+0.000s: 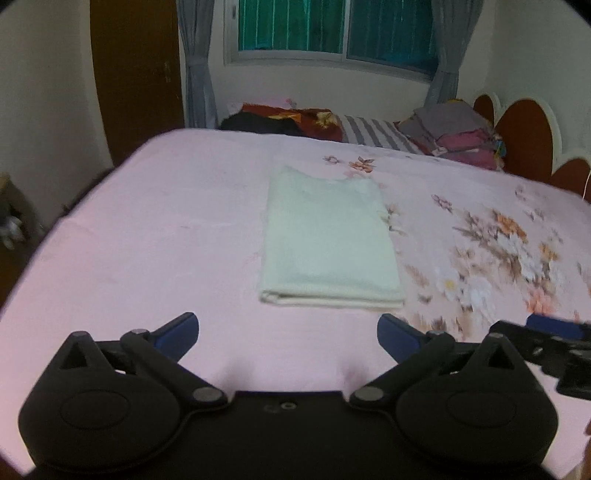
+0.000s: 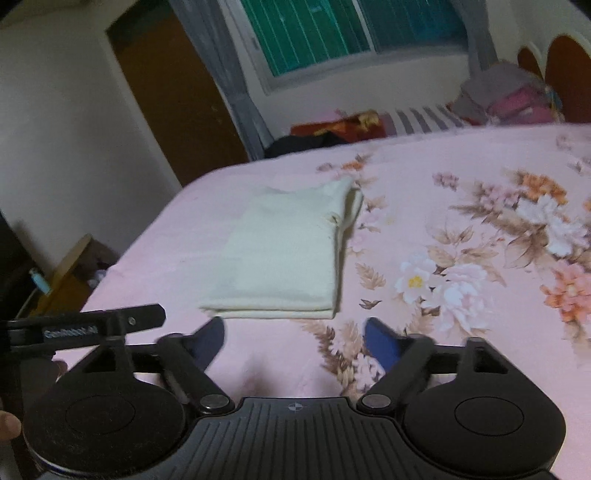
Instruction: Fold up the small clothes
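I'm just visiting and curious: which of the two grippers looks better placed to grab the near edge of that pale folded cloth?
Probably the left gripper: it is open, with the cloth centred just ahead. The right gripper, also open, sits off its near right corner.

I see a big bed with a pink flowery sheet. Behind it is a window with grey curtains. A brown door stands in the white wall. A red headboard is on the right.
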Demonstrator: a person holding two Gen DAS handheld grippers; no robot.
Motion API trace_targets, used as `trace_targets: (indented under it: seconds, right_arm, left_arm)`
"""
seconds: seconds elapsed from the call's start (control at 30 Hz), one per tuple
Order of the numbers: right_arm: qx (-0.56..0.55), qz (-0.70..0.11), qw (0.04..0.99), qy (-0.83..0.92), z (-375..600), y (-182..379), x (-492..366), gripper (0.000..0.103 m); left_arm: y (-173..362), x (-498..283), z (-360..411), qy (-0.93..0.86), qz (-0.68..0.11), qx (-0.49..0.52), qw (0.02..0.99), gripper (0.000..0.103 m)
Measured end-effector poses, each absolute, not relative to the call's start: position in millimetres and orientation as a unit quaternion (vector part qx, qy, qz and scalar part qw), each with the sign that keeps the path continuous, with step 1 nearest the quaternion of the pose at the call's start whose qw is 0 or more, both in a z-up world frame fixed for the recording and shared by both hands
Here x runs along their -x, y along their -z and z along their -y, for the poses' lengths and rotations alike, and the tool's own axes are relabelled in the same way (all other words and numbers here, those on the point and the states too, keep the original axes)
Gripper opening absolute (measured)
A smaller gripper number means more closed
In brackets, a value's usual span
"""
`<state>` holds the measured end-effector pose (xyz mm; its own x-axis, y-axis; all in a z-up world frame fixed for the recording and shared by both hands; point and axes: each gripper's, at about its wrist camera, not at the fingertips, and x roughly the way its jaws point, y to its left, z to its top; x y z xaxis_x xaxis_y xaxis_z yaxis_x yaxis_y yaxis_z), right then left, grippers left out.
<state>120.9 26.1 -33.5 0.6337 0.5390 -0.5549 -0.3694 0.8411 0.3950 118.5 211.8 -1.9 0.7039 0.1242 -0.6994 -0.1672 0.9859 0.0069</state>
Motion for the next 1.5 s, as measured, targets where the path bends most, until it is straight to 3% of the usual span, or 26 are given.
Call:
trace_targets:
  seconds: [0.57, 1.5]
  right_arm:
    - [-0.111, -0.263, 0.916, -0.28, 11, -37, 7, 0.085]
    - [-0.074, -0.212, 0.94, -0.257, 14, -59, 47, 0.085]
  left_arm:
    - [-58, -5, -168, -0.114, -0.304, 0.036, 0.945, 0.103]
    - [-72, 23, -169, -0.125, -0.305, 0.043, 0.943, 0.102]
